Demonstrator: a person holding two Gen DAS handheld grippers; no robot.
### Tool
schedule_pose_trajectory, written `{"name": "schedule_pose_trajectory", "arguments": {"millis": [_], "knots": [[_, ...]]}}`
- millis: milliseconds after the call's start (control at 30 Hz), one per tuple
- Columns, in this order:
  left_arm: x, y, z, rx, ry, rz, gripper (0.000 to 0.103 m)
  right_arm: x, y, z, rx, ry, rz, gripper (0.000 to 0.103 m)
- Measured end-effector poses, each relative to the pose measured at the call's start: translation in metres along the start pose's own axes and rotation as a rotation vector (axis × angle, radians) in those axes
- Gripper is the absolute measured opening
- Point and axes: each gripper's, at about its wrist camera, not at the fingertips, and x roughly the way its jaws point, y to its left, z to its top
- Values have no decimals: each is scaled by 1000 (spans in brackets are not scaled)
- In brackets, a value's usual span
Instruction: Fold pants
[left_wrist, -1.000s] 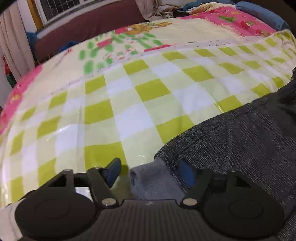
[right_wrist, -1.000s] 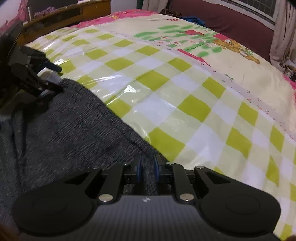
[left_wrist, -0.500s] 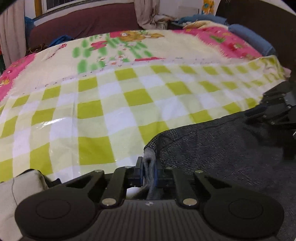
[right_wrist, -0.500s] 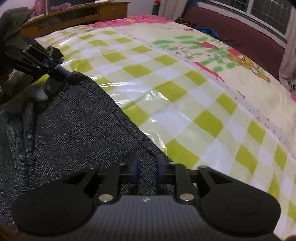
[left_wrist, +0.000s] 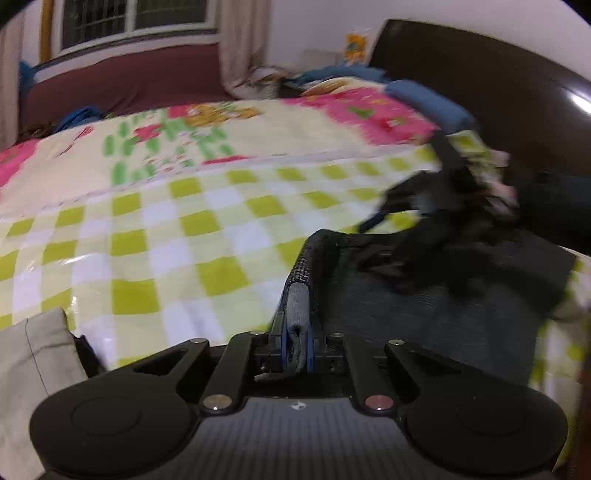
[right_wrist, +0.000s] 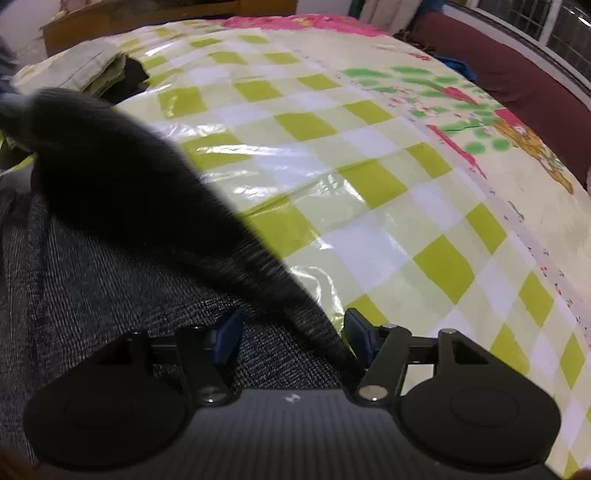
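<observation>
The dark grey pants (left_wrist: 443, 314) lie on the bed's green-checked plastic cover (left_wrist: 166, 240). My left gripper (left_wrist: 297, 347) is shut on a light grey cuff edge of the pants and holds it lifted. In the right wrist view a raised, blurred fold of the pants (right_wrist: 129, 177) sweeps from the upper left down to my right gripper (right_wrist: 291, 334). Its jaws are opening, and the blue pads (right_wrist: 227, 336) stand wide apart with pants fabric lying loose between them. The right gripper also shows as a black blur (left_wrist: 424, 221) in the left wrist view.
A folded beige cloth (left_wrist: 29, 369) (right_wrist: 92, 70) lies at the bed's near corner. A dark headboard (left_wrist: 480, 92) and a blue pillow (left_wrist: 424, 103) stand at one end. A maroon couch (right_wrist: 517, 81) runs along the window side. The cartoon-print sheet (left_wrist: 221, 129) covers the far half.
My left gripper closed on the cuff, rose and carried it toward the right gripper. My right gripper went from shut on the fabric to wide apart, letting it go.
</observation>
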Motion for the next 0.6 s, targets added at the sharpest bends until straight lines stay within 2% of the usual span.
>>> {"name": "schedule_pose_trajectory", "arguments": {"millis": [33, 100, 133, 167, 233, 333, 467, 600], "knots": [[-7, -6, -3, 3, -3, -10, 24, 0, 0, -1, -3, 5, 0, 63], [-18, -16, -9, 8, 2, -22, 24, -2, 2, -3, 12, 20, -2, 52], [-20, -20, -13, 18, 5, -18, 24, -6, 4, -4, 16, 24, -2, 27], [-20, -21, -16, 20, 5, 1, 24, -11, 8, -6, 21, 34, -12, 7], [-15, -13, -17, -8, -2, 40, 24, -23, 15, -8, 20, 45, -65, 5], [-6, 7, -6, -51, -49, 114, 24, -55, 18, -1, 49, 16, -133, 4], [3, 30, 23, -73, -105, 192, 24, -113, 19, 24, 98, -77, -237, 3], [-8, 31, 37, -59, -179, 191, 25, -168, 42, 34, 90, -163, -358, 3]]}}
